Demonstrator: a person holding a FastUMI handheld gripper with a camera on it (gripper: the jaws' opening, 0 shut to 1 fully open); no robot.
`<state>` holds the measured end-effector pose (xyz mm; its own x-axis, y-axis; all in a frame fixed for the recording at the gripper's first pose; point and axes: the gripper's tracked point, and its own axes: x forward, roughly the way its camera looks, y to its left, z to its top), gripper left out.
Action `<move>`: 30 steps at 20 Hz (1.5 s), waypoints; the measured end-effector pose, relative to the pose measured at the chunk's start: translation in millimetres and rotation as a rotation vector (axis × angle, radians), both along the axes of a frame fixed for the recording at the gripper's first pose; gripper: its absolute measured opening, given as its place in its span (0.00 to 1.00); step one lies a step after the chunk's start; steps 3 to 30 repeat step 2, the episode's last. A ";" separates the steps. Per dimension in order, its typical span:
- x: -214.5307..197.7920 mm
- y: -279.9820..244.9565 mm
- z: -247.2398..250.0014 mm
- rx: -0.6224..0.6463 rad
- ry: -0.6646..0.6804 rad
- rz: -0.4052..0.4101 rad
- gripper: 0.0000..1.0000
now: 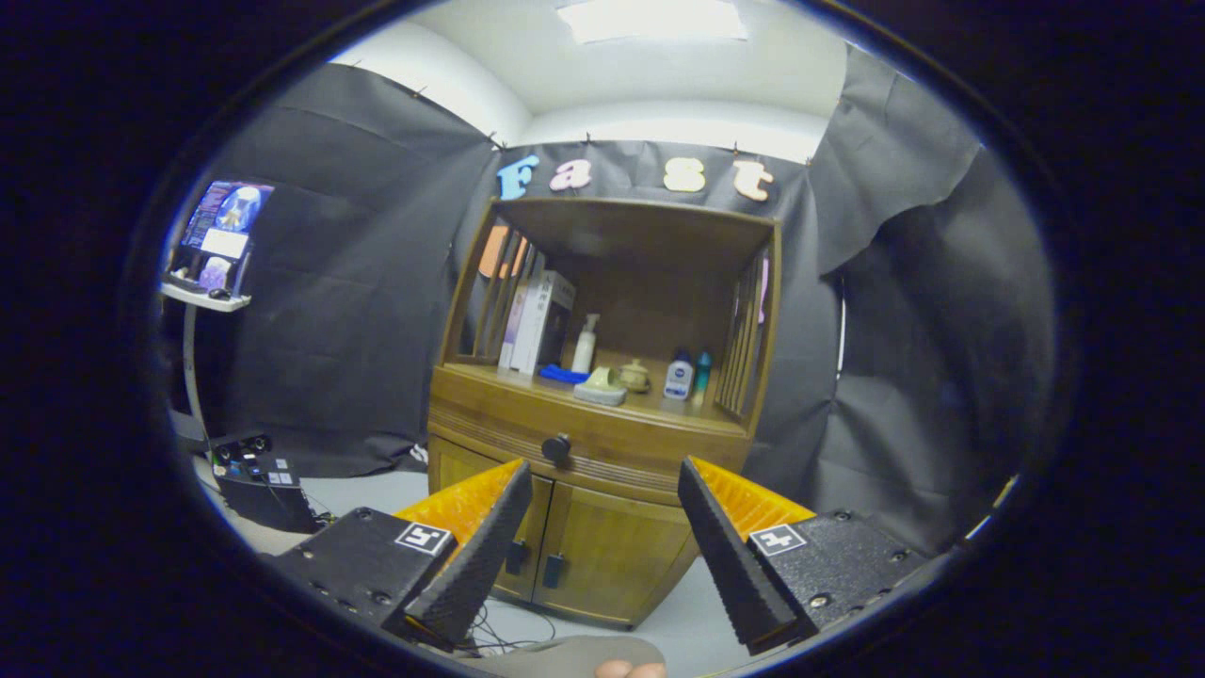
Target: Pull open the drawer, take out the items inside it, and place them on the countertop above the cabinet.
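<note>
The jaws of the gripper point(602, 527) are held spread wide and empty, well short of the wooden cabinet point(602, 527), whose closed drawer's round dark knob point(556, 448) is seen straight ahead, just left of centre between them.

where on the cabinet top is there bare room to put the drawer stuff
Free: the front strip of the countertop left of the cream dish, and the front edge right of it, below the white bottle. Crowded: back left, with the boxes, pump bottle and blue item. The gripper is open, short of the drawer knob.
</note>
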<state>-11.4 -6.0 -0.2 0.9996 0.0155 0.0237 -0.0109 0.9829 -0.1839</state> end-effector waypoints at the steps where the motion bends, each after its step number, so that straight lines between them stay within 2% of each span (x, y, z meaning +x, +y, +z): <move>1: -1.0 3.6 3.2 0.015 -0.003 0.011 1.00; 2: -3.0 9.1 3.2 0.035 -0.001 0.032 1.00; 30: -3.0 9.1 3.2 0.035 -0.001 0.032 1.00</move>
